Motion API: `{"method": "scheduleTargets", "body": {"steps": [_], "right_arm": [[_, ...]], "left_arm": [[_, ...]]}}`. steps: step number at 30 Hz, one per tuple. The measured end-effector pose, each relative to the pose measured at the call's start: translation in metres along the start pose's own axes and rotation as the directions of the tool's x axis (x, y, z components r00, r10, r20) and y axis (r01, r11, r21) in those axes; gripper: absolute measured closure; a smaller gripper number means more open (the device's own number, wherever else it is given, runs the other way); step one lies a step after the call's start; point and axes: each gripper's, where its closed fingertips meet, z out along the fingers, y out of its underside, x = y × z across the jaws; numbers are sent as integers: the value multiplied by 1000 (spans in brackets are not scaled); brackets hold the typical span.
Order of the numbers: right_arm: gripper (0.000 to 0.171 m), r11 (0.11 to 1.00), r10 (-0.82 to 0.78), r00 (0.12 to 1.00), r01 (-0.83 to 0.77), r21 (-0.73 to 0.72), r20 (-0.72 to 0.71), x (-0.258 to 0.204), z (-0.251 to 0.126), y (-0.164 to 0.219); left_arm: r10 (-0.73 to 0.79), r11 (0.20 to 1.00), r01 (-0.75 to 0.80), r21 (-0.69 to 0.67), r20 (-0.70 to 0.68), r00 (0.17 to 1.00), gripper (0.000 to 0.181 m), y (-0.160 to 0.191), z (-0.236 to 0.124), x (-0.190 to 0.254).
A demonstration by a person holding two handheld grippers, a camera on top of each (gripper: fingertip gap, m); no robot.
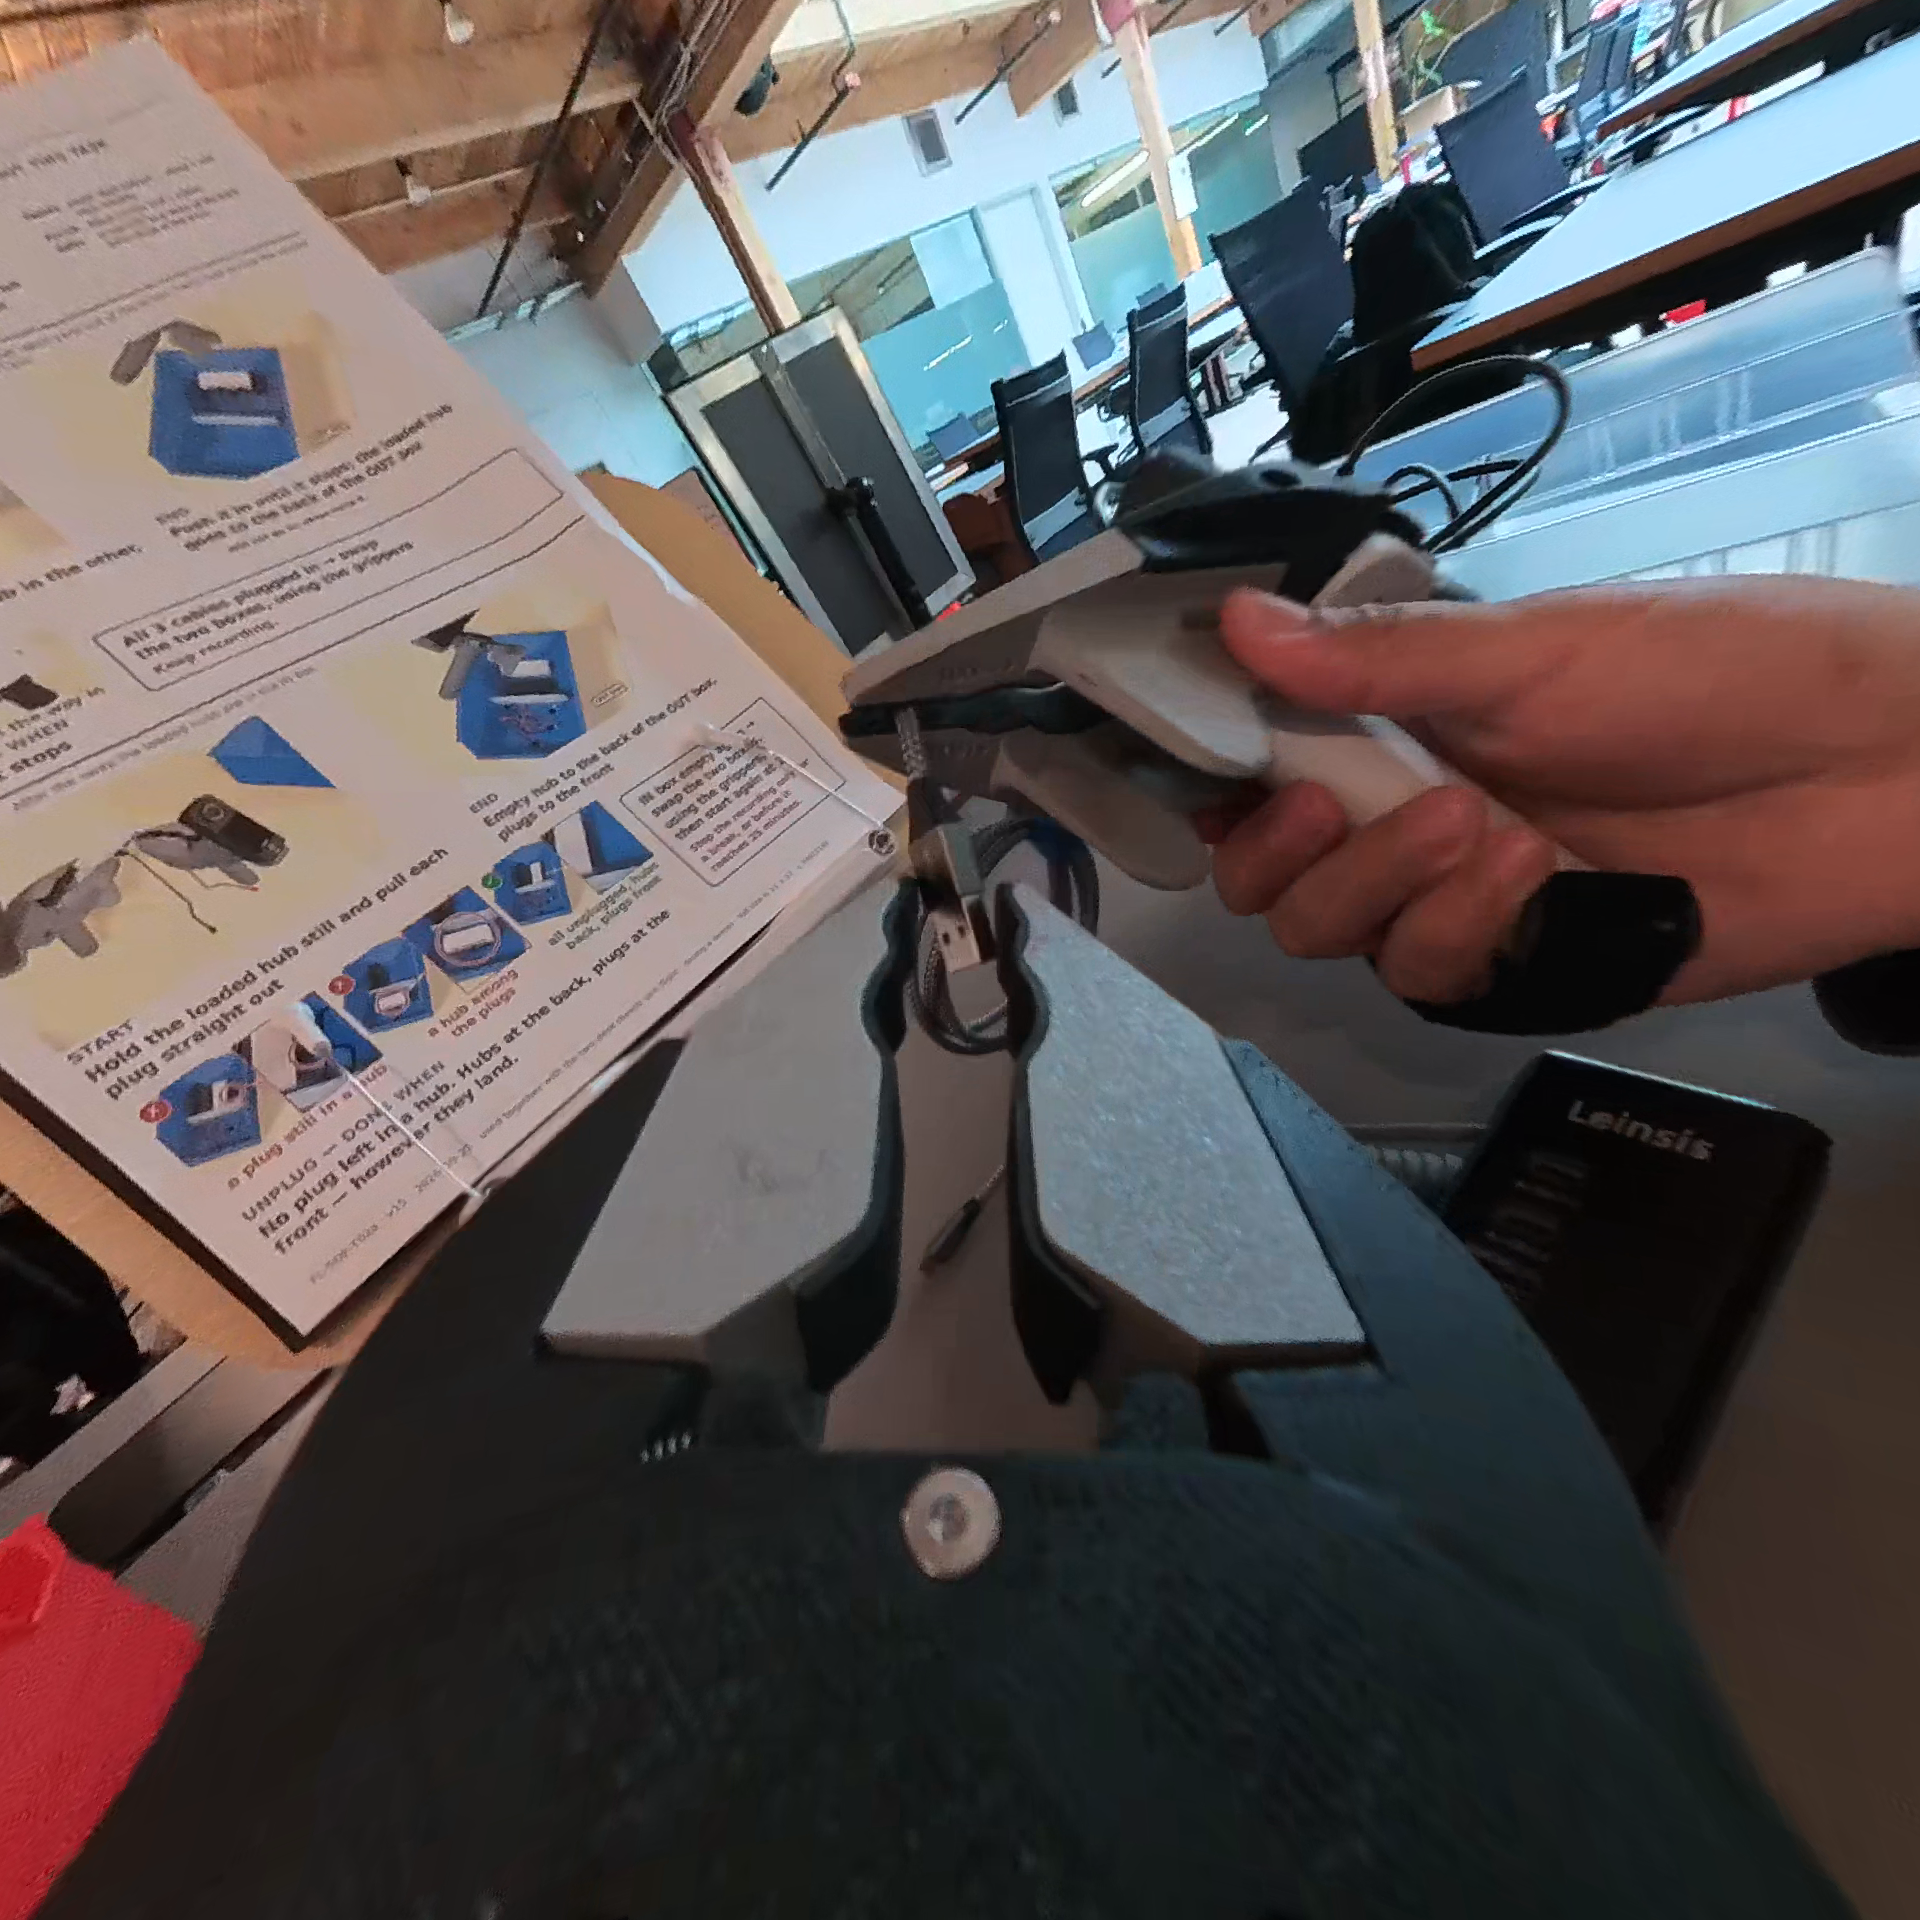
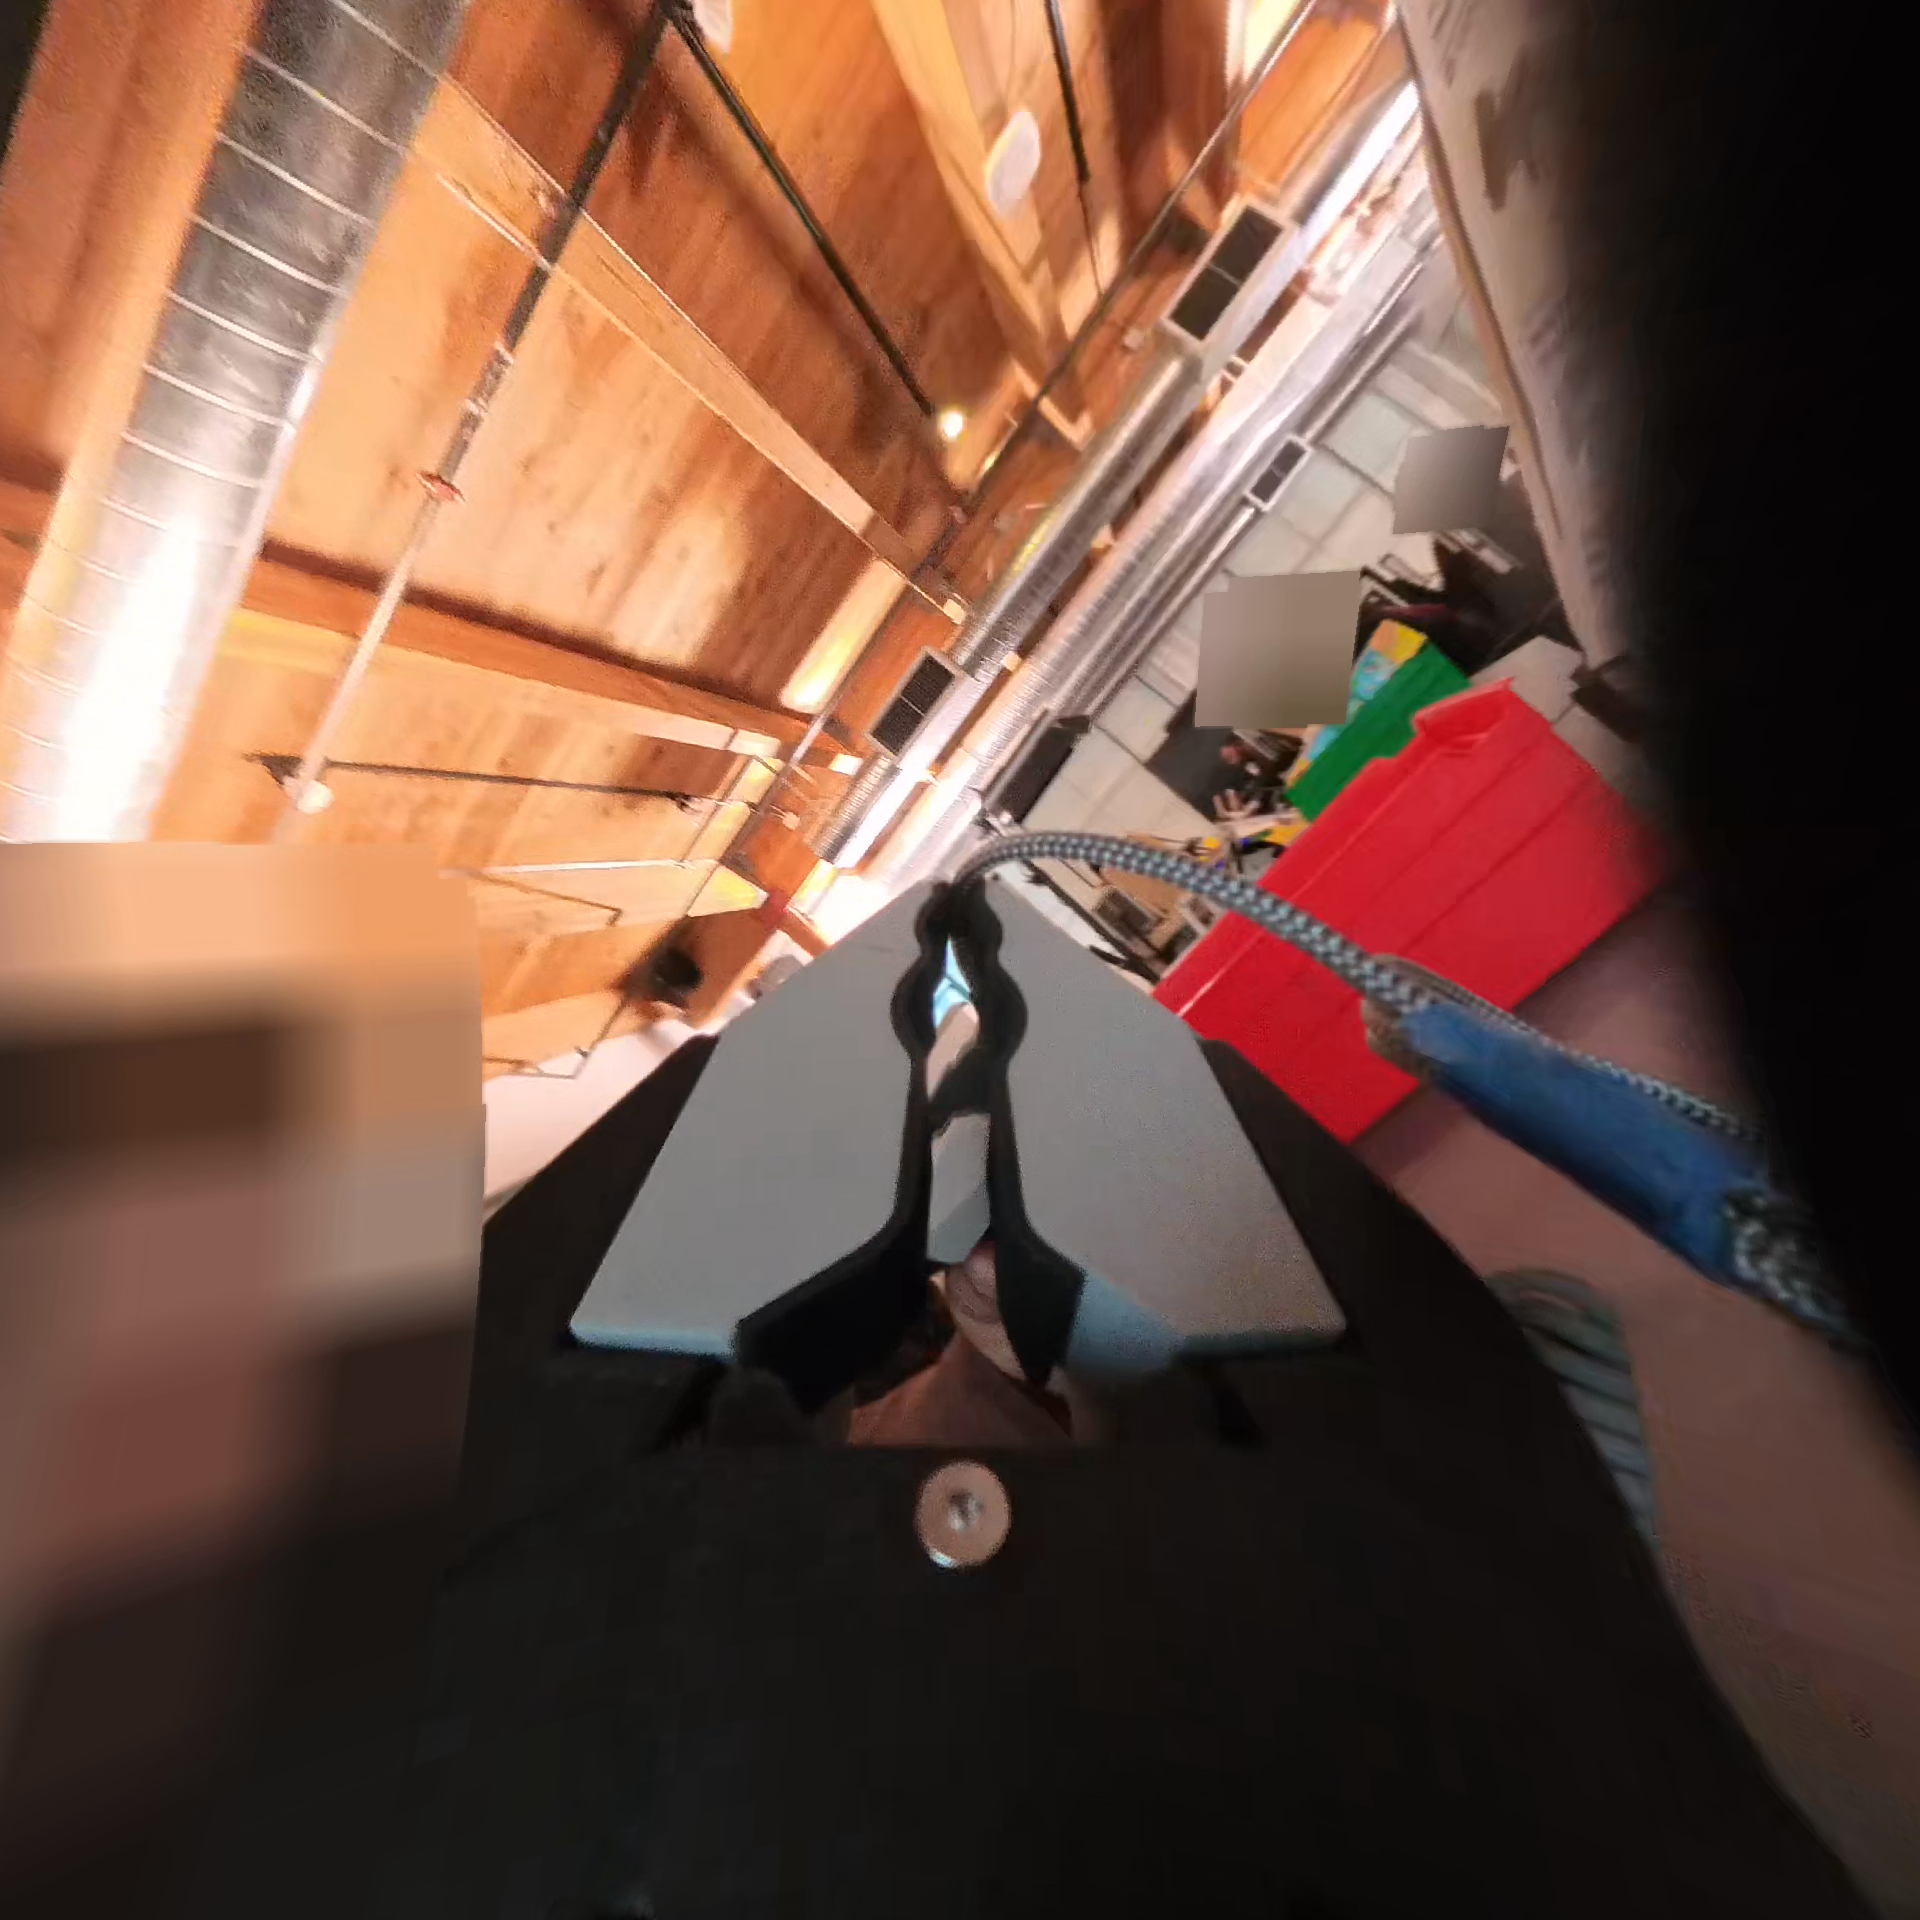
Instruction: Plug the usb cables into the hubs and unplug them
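In the left wrist view, my left gripper (image 1: 956, 928) points over the table with its jaws closed on the metal end of a USB plug (image 1: 948, 868). The plug's grey braided cable (image 1: 912, 750) rises to my right gripper (image 1: 868, 717), held by a hand from the right and shut on the cable just above the plug. In the right wrist view, the right gripper (image 2: 961, 914) points up toward the ceiling, pinching the braided cable (image 2: 1122, 857), which arcs right past a blue wrapped section (image 2: 1558, 1101). No hub is visible.
A printed instruction sheet (image 1: 343, 727) leans at the left. A black box (image 1: 1621, 1247) stands on the table at the right. A loose small plug (image 1: 961, 1231) lies under the left fingers, with coiled cable (image 1: 1049, 935) behind. A red bin (image 2: 1455, 904) and green bin (image 2: 1382, 717) sit nearby.
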Motion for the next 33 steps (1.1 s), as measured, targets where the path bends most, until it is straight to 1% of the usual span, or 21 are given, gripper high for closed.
{"method": "scheduleTargets", "body": {"steps": [3, 6, 7, 9, 12, 15, 16, 19, 22, 25, 27, 30, 31, 33], "right_arm": [[171, 994, -98, 993, 96, -46, -59, 2, 3, 6], [171, 974, -212, 971, 201, -102, -108, 3, 8, 13], [171, 965, -246, 962, 233, -120, -114, 3, 10, 16], [171, 945, -306, 944, 286, -155, -121, 1, 13, 21], [171, 915, -385, 913, 359, -185, -132, -2, 15, 23], [168, 894, -424, 897, 393, -214, -126, -5, 15, 26], [168, 885, -439, 891, 405, -230, -118, -6, 15, 28], [157, 834, -502, 859, 451, -318, -99, -5, 15, 37], [157, 777, -580, 807, 507, -372, -112, -2, 14, 41], [158, 720, -655, 743, 557, -414, -140, 3, 14, 42], [167, 687, -697, 697, 584, -432, -168, 8, 13, 40], [166, 662, -721, 668, 588, -464, -183, 10, 10, 41], [164, 658, -723, 667, 584, -476, -180, 10, 9, 42], [154, 654, -721, 672, 577, -489, -171, 10, 8, 44]], "left_arm": [[-33, 999, 33, -3, -11, 999, 169, 2, 0, -1], [-59, 998, 58, -32, -34, 998, 158, 7, 3, 3], [-60, 997, 59, -42, -27, 998, 160, 9, 4, 2], [-53, 997, 53, -58, -5, 999, 174, 12, 4, -3], [-72, 996, 72, -44, -2, 997, 177, 9, 1, -9], [-56, 998, 57, -26, 22, 998, 177, 5, -2, -13], [-35, 999, 36, -20, 36, 999, 177, 3, -3, -15], [45, 999, -44, -18, 71, 996, 177, 0, -4, -15], [131, 991, -127, -45, 86, 988, 177, 2, -3, -11], [132, 990, -127, -62, 85, 988, 177, 5, -1, -9], [108, 993, -104, -60, 69, 992, 178, 5, -1, -8], [101, 993, -97, -72, 57, 993, 177, 8, 0, -6], [109, 991, -104, -80, 60, 992, 177, 9, 1, -6], [128, 988, -121, -100, 73, 989, 177, 12, 2, -6]]}}
